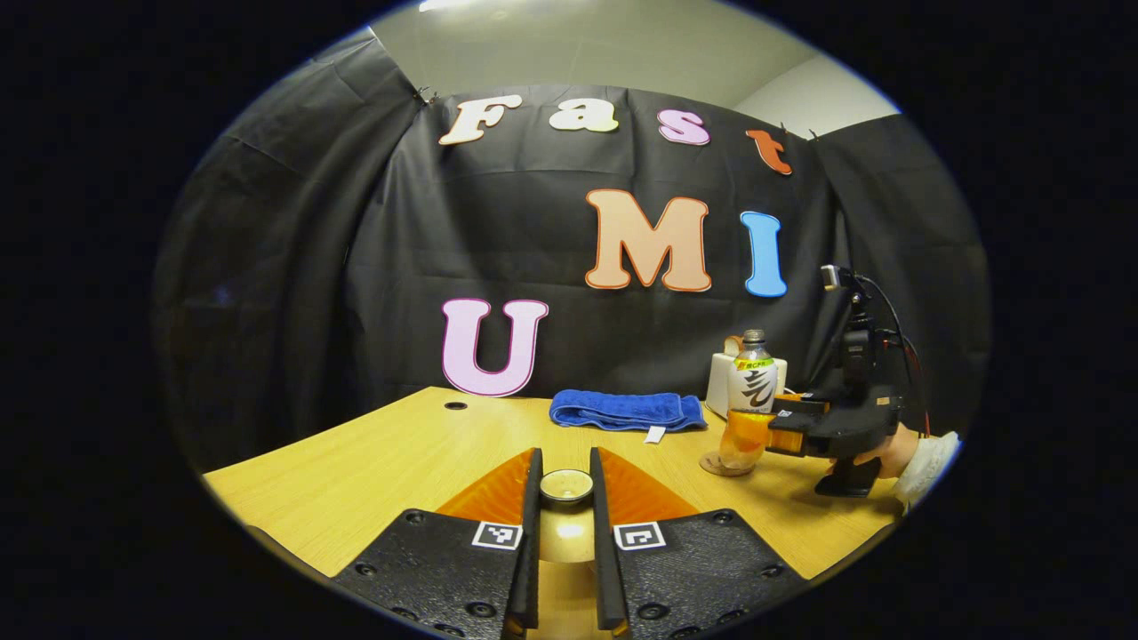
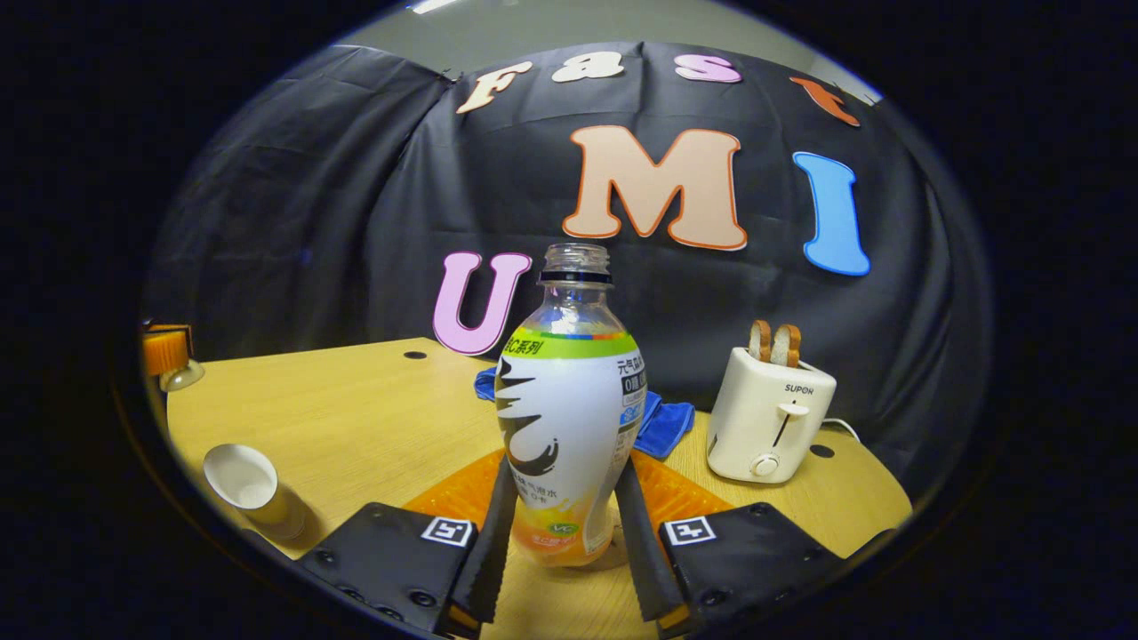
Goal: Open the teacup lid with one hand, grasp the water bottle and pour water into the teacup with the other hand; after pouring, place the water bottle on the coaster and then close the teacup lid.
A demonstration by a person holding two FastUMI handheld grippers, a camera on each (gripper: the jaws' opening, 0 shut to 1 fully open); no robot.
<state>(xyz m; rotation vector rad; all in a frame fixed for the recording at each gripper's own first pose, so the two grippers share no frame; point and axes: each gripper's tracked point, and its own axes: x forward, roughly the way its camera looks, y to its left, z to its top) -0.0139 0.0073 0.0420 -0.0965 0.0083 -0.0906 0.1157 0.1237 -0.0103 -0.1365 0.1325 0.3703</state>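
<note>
My left gripper [image 1: 566, 460] is shut on the knob of the golden teacup lid [image 1: 566, 486] and holds it above the wooden table [image 1: 391, 462]. In the right gripper view the teacup [image 2: 249, 484] stands uncovered at the lower left, its white inside showing, and the left gripper [image 2: 169, 356] hangs at the far left edge. The uncapped water bottle [image 2: 569, 418] stands upright between my right gripper's [image 2: 566, 467] fingers, which press on its lower sides. Seen from the left gripper view, the bottle [image 1: 751, 391] rests on a round coaster [image 1: 711, 465], with the right gripper [image 1: 775, 425] and a hand around it.
A white toaster [image 2: 769, 418] with bread slices stands at the back right, just behind the bottle. A folded blue towel [image 1: 627, 411] lies at the table's far edge, against the black cloth wall. Bare tabletop stretches to the left of the bottle.
</note>
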